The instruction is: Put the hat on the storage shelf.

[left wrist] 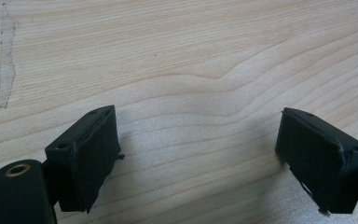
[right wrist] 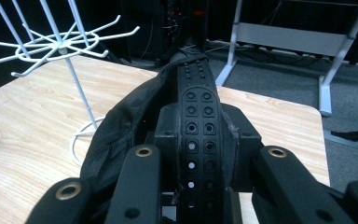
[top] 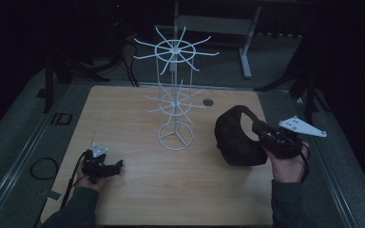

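Note:
A black cap [top: 235, 137] hangs just above the right side of the wooden table [top: 138, 194], held by its perforated back strap [right wrist: 199, 121]. My right gripper [top: 262, 129] is shut on that strap, and both pads press its sides in the right gripper view. A white wire rack [top: 175, 85] with two tiers of radiating hooks stands in the table's middle, left of the cap. My left gripper [top: 118, 165] rests low at the front left, and its jaws stand wide apart over bare wood [left wrist: 196, 93] with nothing between them.
A metal frame stand [top: 247, 42] is on the floor behind the table. A small round hole [top: 207, 102] is set in the tabletop near the back. A cable loop [top: 44, 167] lies on the floor at the left.

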{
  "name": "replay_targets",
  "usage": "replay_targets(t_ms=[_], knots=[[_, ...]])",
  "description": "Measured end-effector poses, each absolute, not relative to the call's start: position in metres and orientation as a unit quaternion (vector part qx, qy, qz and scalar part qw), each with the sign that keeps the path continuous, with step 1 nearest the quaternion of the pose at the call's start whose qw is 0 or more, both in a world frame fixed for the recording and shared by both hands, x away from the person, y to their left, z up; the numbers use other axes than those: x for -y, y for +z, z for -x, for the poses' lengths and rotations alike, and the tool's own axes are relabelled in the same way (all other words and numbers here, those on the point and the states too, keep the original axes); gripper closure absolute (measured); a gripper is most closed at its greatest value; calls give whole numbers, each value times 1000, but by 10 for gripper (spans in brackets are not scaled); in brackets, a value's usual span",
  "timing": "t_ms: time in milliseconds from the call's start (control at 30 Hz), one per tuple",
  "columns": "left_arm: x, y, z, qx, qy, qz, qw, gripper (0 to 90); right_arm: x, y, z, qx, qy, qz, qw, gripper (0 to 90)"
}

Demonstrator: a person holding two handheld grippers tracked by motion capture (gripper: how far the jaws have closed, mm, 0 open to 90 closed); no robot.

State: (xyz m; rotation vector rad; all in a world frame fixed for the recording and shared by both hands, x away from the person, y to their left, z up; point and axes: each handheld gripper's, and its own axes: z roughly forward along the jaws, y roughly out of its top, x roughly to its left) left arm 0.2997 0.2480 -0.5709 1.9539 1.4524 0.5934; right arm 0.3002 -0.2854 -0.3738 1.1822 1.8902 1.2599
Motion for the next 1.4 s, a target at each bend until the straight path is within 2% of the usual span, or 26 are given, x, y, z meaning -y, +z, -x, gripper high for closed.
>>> replay_targets(t_ms=[1400], knots=[[-248,-571,-300,-550,225,-741,312,136,284,-336,-313,-760,489,-361,229,707]])
